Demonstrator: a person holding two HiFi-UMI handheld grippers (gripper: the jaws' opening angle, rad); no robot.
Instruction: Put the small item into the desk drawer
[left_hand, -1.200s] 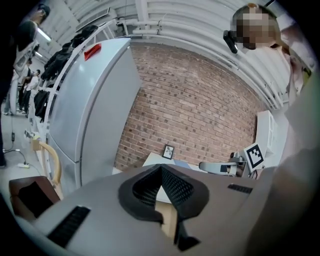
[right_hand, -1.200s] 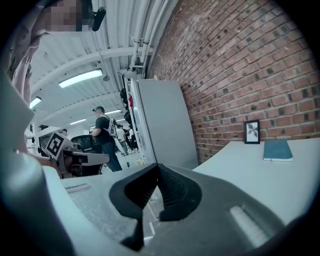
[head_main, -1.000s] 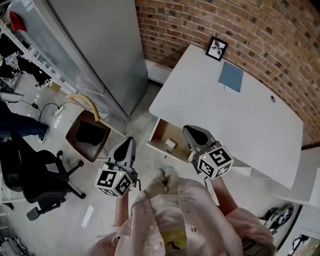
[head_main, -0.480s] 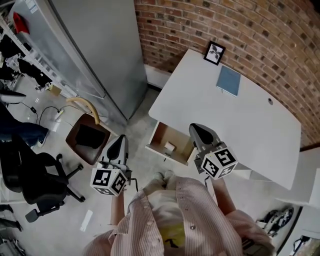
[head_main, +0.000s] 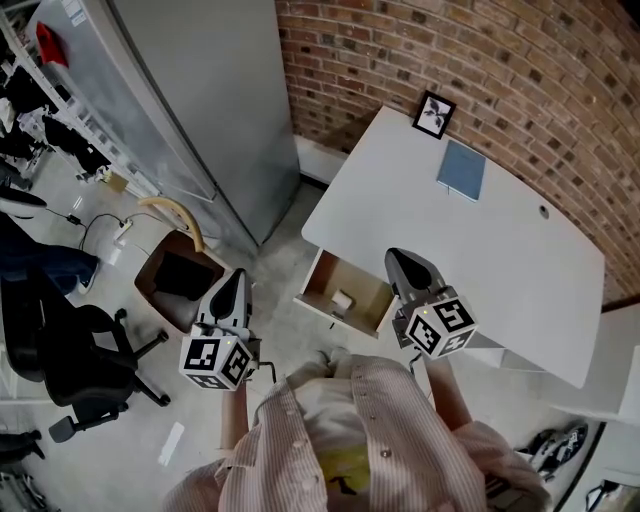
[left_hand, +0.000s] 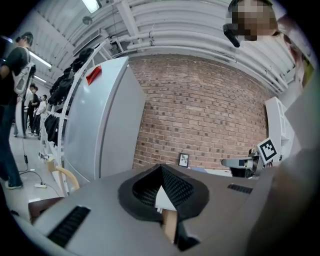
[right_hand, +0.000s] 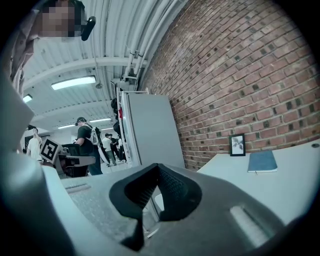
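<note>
The white desk (head_main: 470, 235) has its drawer (head_main: 318, 271) pulled open at the front left. A small white item (head_main: 342, 300) lies inside on the wooden bottom. My right gripper (head_main: 396, 258) hovers over the drawer's right end and the desk edge, jaws together and holding nothing. My left gripper (head_main: 237, 277) hangs over the floor left of the drawer, also shut and empty. In the left gripper view the tips (left_hand: 161, 167) meet, with the drawer showing behind them. The right gripper view shows its tips (right_hand: 158, 166) closed too.
A framed picture (head_main: 434, 113) and a blue notebook (head_main: 461, 168) lie at the back of the desk by the brick wall. A brown seat (head_main: 180, 275), a black office chair (head_main: 70, 350) and a tall grey cabinet (head_main: 200, 100) stand on the left. People (right_hand: 86, 142) stand beyond.
My left gripper has drifted a little left, away from the drawer. The right gripper stays by the drawer's right end. The drawer remains open with the item inside.
</note>
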